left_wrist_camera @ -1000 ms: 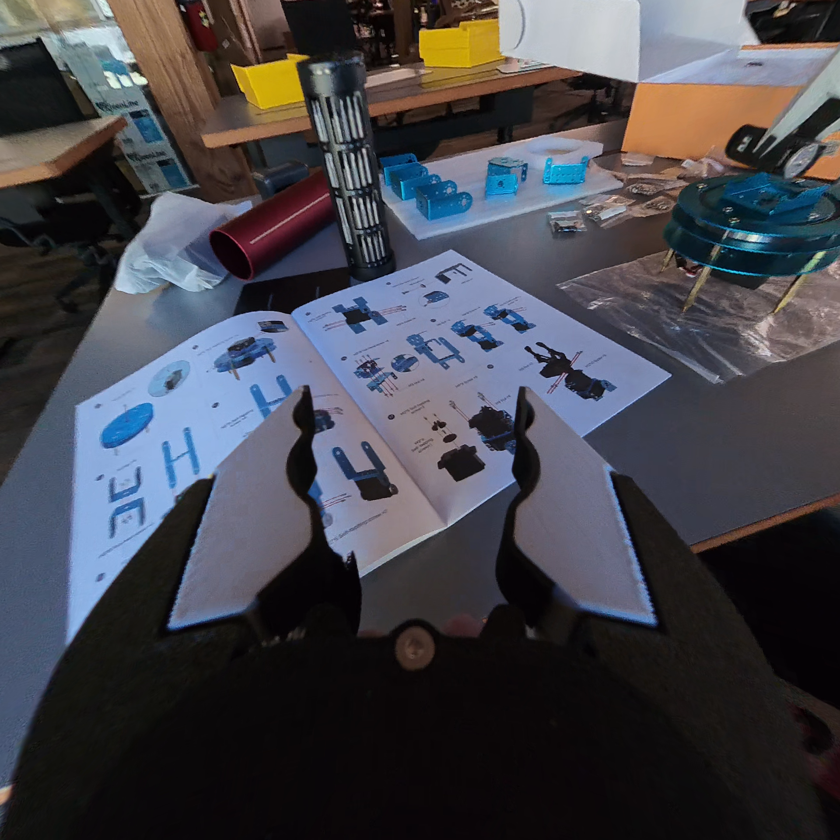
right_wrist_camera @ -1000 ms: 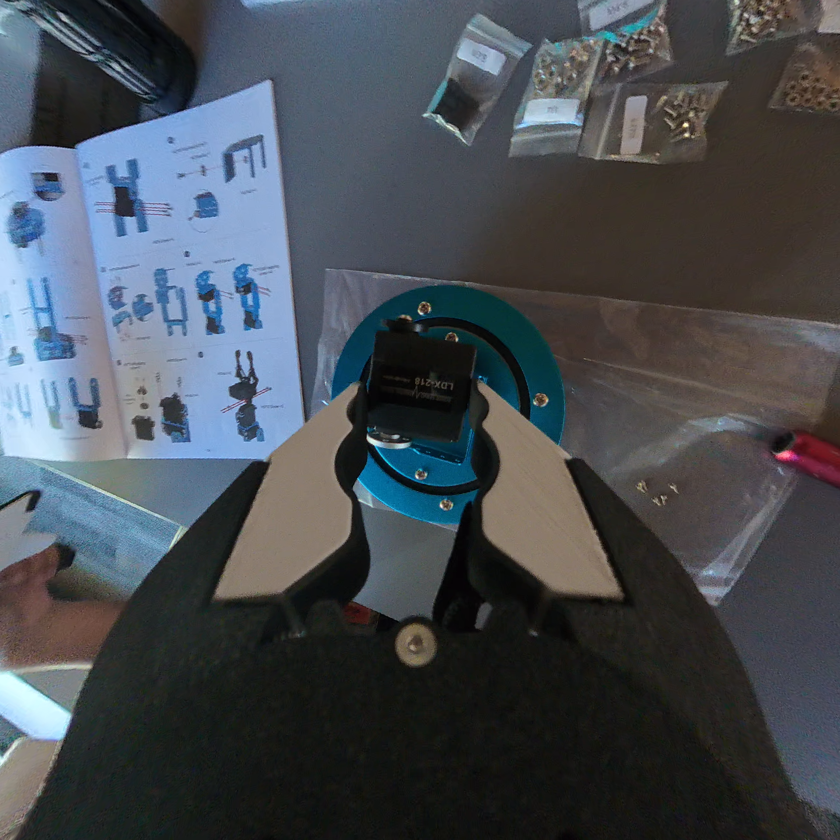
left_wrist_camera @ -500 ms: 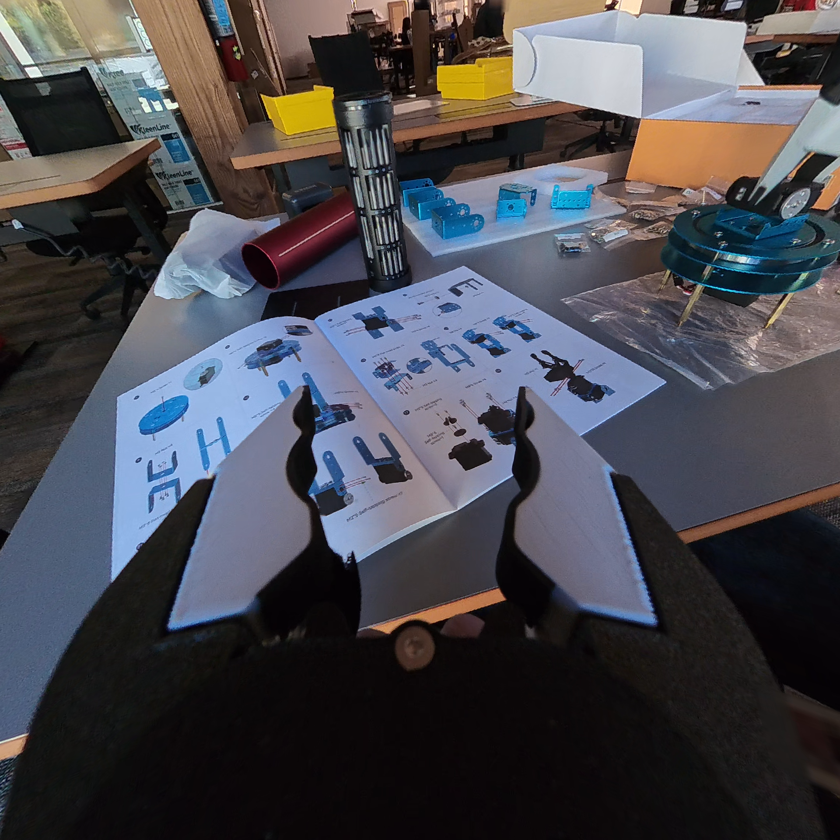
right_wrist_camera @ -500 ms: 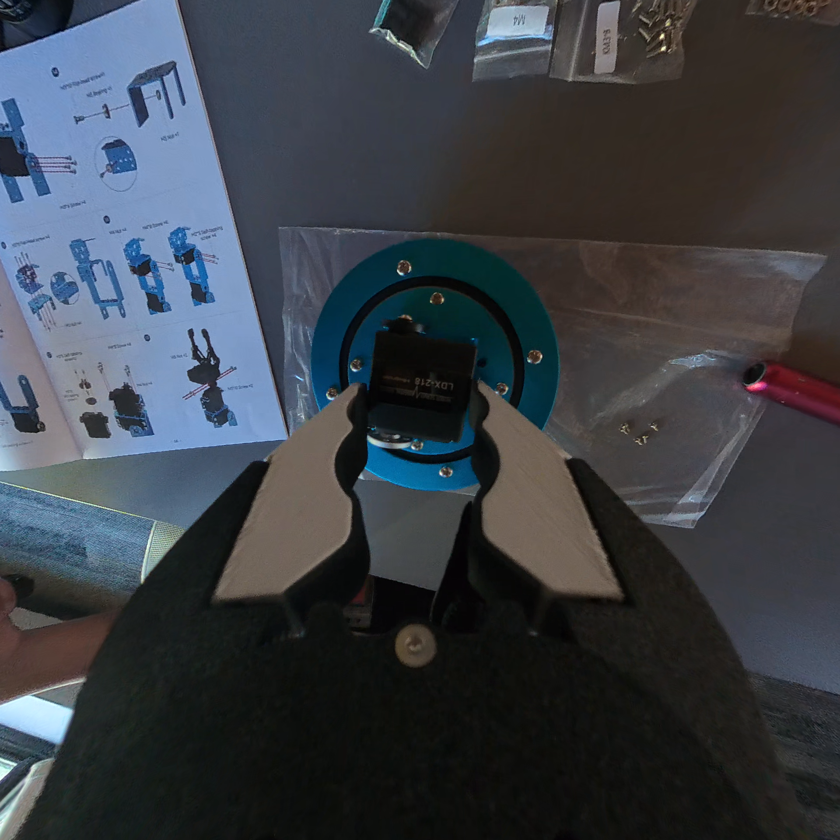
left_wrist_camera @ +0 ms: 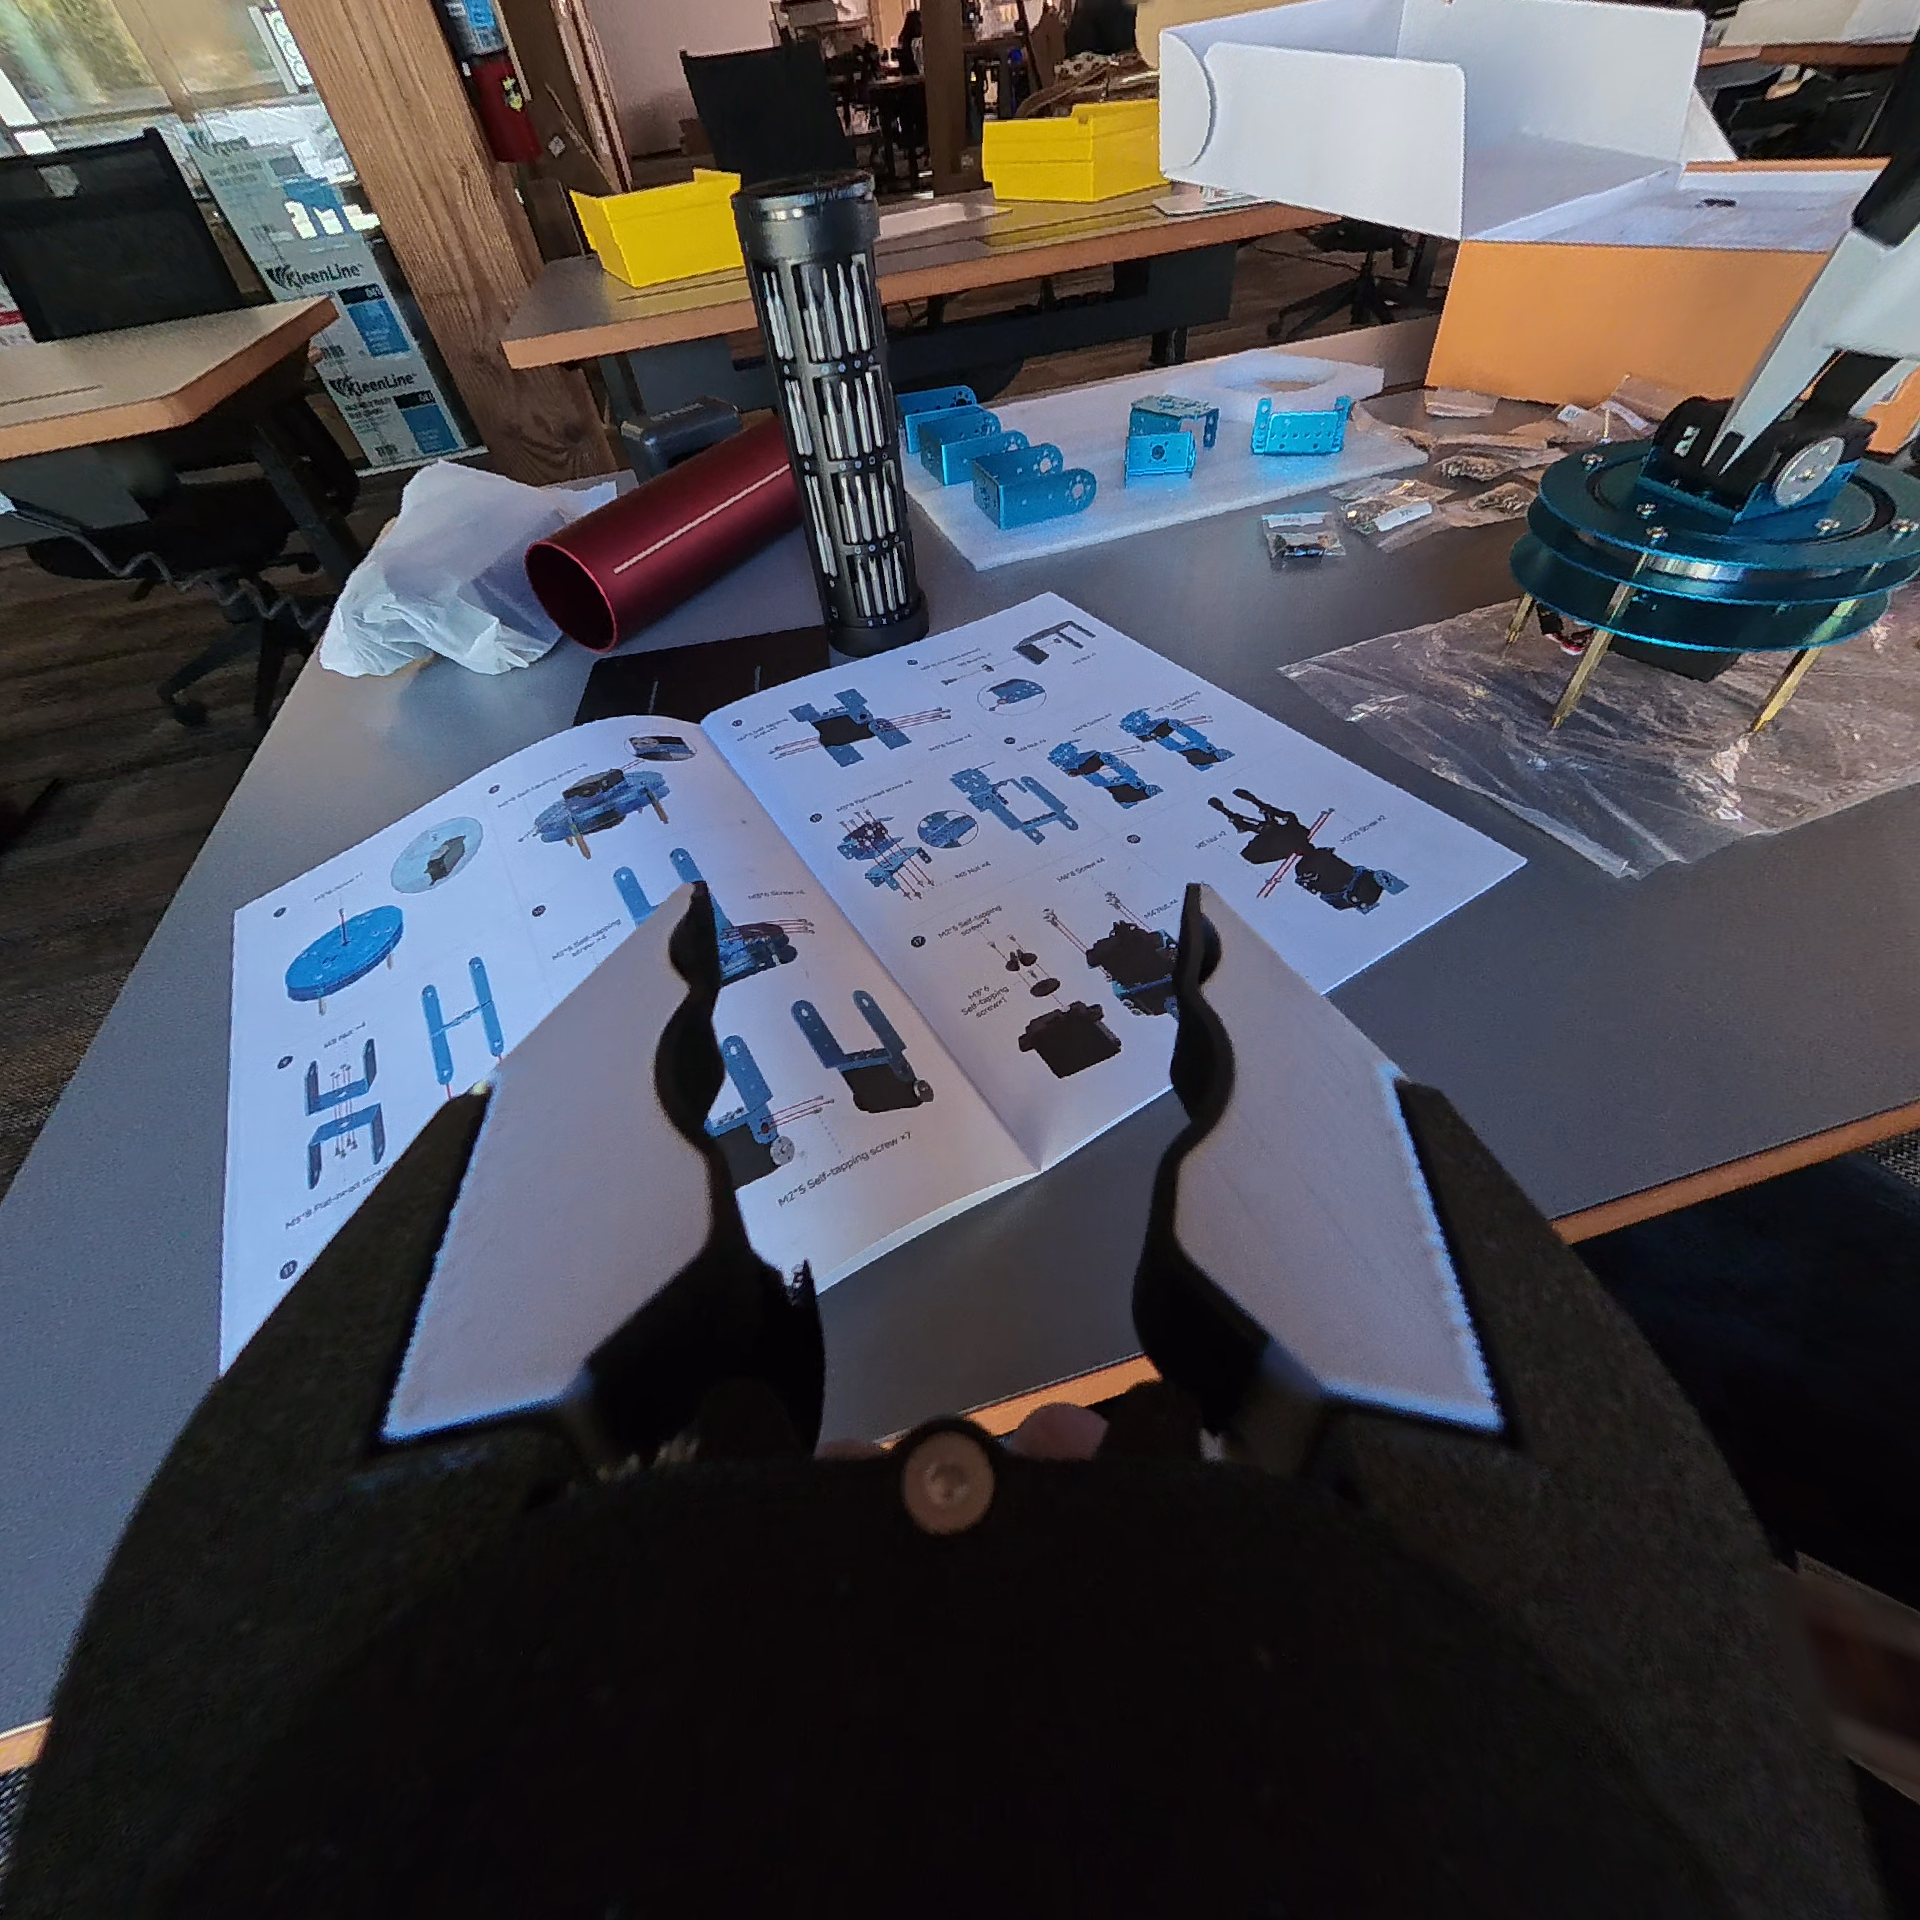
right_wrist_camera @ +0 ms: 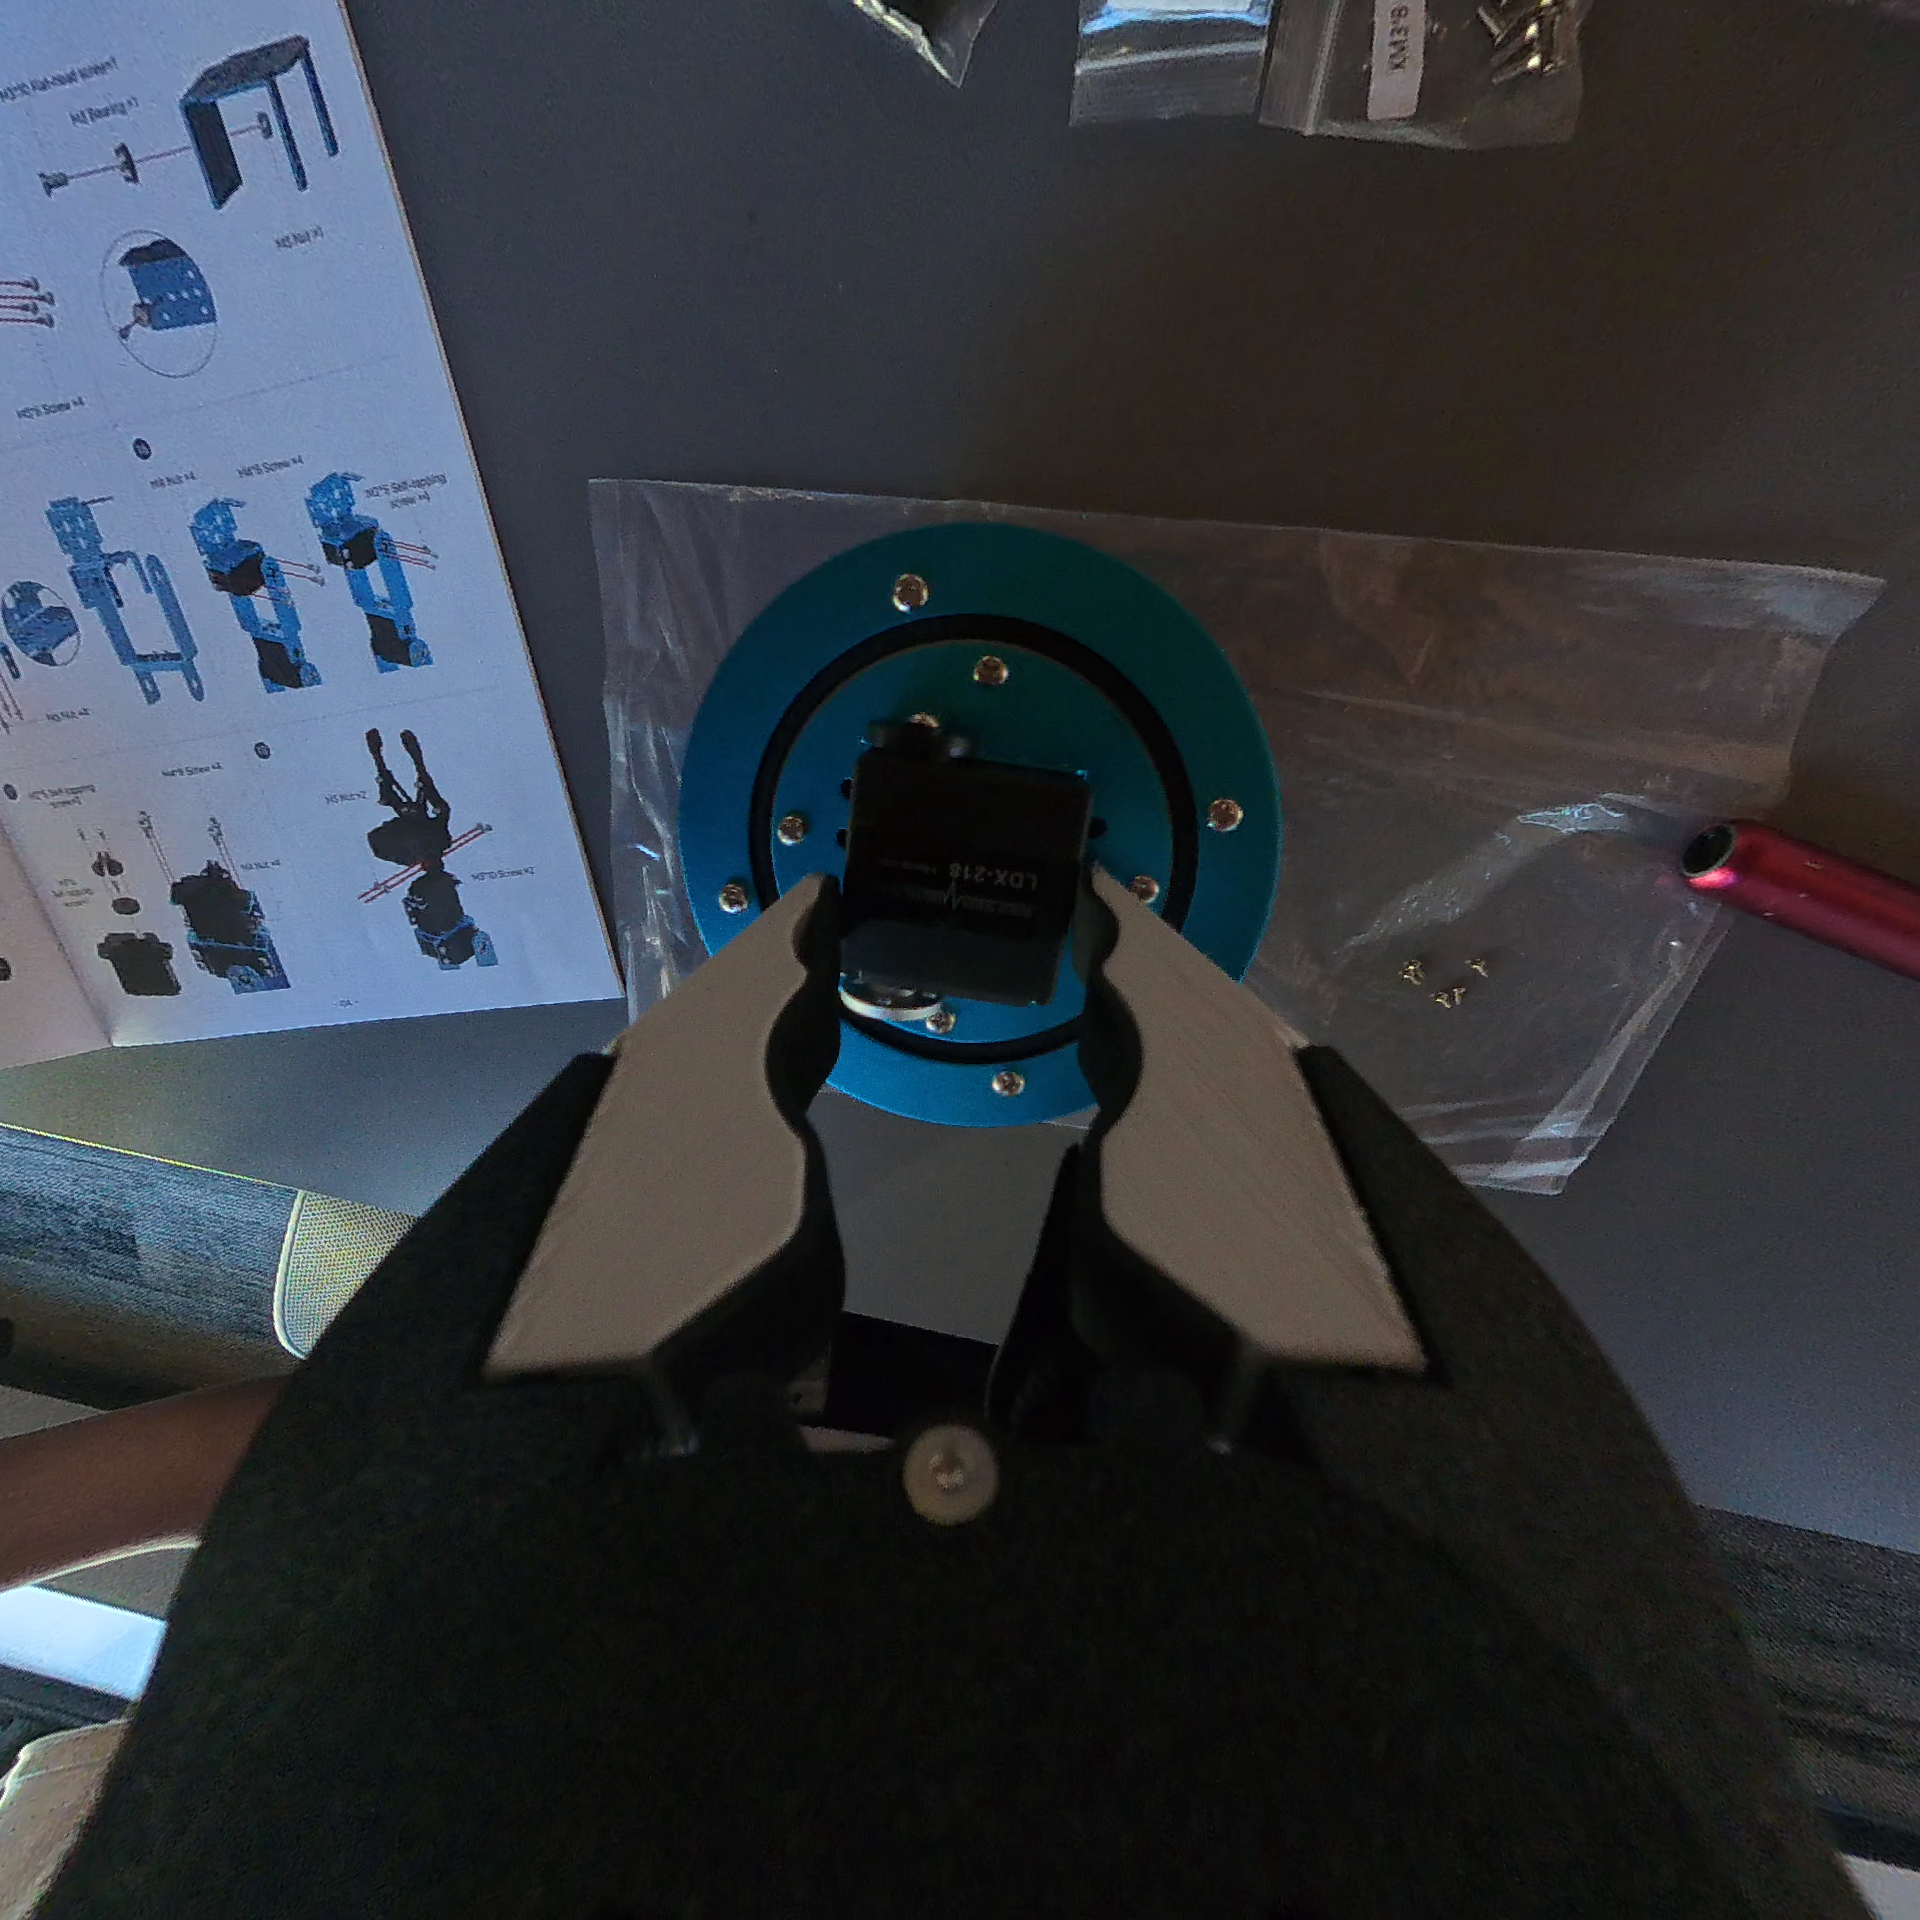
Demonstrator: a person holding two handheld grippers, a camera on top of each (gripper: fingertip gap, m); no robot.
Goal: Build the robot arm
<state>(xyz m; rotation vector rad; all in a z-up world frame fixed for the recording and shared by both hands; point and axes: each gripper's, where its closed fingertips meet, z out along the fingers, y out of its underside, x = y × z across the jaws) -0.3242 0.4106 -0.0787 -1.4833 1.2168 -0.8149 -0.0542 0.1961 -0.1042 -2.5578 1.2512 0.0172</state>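
Observation:
My right gripper (right_wrist_camera: pixel 961 894) points straight down and is shut on a black servo block (right_wrist_camera: pixel 961 878), which sits on top of a round blue disc base (right_wrist_camera: pixel 1236 727). The base stands on brass legs on a clear plastic bag (right_wrist_camera: pixel 1507 665). In the left wrist view the same base (left_wrist_camera: pixel 1704 556) stands at the far right with the right gripper's white fingers (left_wrist_camera: pixel 1808 353) on the servo (left_wrist_camera: pixel 1704 457). My left gripper (left_wrist_camera: pixel 945 904) is open and empty, held above an open instruction booklet (left_wrist_camera: pixel 582 862) near the table's front edge.
A black slotted cylinder (left_wrist_camera: pixel 831 416), a red tube (left_wrist_camera: pixel 665 545), crumpled white wrapping (left_wrist_camera: pixel 447 582) and a white foam sheet with blue brackets (left_wrist_camera: pixel 1101 447) lie behind the booklet. Small screw bags (right_wrist_camera: pixel 1340 62), loose screws (right_wrist_camera: pixel 1439 982) and a pink tool (right_wrist_camera: pixel 1808 894) lie near the base. An orange box (left_wrist_camera: pixel 1558 322) stands at back right.
My right gripper has come lower over the disc base with the servo still in it. My left gripper has drawn back and tilted up a little, still open.

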